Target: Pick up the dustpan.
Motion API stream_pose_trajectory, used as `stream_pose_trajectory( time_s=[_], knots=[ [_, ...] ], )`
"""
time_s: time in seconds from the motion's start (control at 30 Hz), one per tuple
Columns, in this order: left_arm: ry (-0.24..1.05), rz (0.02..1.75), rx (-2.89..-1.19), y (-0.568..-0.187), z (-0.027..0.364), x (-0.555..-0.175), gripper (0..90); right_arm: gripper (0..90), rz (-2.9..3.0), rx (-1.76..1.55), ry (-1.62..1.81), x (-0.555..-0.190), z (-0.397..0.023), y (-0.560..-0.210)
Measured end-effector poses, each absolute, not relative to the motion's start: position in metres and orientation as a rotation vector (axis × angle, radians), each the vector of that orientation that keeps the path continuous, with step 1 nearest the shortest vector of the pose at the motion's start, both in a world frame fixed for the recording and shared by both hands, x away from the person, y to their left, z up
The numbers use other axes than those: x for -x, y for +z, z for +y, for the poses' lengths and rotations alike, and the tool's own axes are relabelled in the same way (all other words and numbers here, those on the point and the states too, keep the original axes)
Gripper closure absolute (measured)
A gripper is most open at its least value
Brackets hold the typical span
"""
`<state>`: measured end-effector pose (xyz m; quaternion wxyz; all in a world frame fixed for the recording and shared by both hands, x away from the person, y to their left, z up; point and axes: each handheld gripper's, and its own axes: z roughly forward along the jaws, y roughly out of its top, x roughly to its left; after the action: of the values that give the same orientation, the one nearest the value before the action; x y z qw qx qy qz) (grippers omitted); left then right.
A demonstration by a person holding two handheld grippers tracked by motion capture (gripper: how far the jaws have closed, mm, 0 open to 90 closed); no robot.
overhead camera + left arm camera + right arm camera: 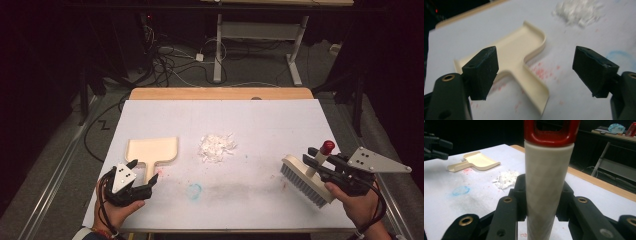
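On the white table cover (260,125) a cream dustpan (152,150) lies flat at the near left, with its handle pointing toward the person. The left gripper (145,186) is just at the end of this handle, and its jaws stand wide apart with nothing between them; in the left gripper view the handle (534,90) runs into the gap between the two black pads (482,71). A small pile of white scraps (216,146) lies near the middle of the table, to the right of the dustpan and apart from it. At the near right, the right gripper (320,162) is closed around the pale handle of a brush (306,184), below its red cap (327,147), and the bristle head rests at or just above the cover; I cannot tell which. The dustpan looks like thin, stiff plastic, so I judge it light and easy to slide away when it is pushed. The best place to take it is the narrow handle, from the two sides. The scraps seem very light and loose, so a quick stroke of the brush may scatter them. The smooth round brush handle could turn in the jaws under side load.
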<state>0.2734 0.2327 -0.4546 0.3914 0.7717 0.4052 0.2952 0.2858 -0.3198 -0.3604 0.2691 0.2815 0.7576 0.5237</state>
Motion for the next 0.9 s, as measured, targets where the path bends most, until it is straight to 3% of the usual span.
stream_pose_trajectory(
  time_s=[0.6, 0.83, 0.87, 0.9],
  knots=[
    [0.532, 1.344, -1.974, -0.467, 0.225, -0.281, 17.5, 69.6, 2.029, -0.730, 1.366, -0.291, -0.313, -0.364],
    [0.527, 1.500, -2.012, -0.481, 0.215, -0.319, 21.8, 69.6, 2.029, -0.737, 1.370, -0.295, -0.312, -0.364],
    [0.478, 1.558, -1.966, -0.487, 0.219, -0.332, 25.3, 69.5, 2.026, -0.737, 1.371, -0.295, -0.312, -0.364],
    [0.469, 1.554, -1.948, -0.486, 0.221, -0.336, 23.2, 69.6, 2.027, -0.740, 1.370, -0.295, -0.312, -0.364]
  ],
)
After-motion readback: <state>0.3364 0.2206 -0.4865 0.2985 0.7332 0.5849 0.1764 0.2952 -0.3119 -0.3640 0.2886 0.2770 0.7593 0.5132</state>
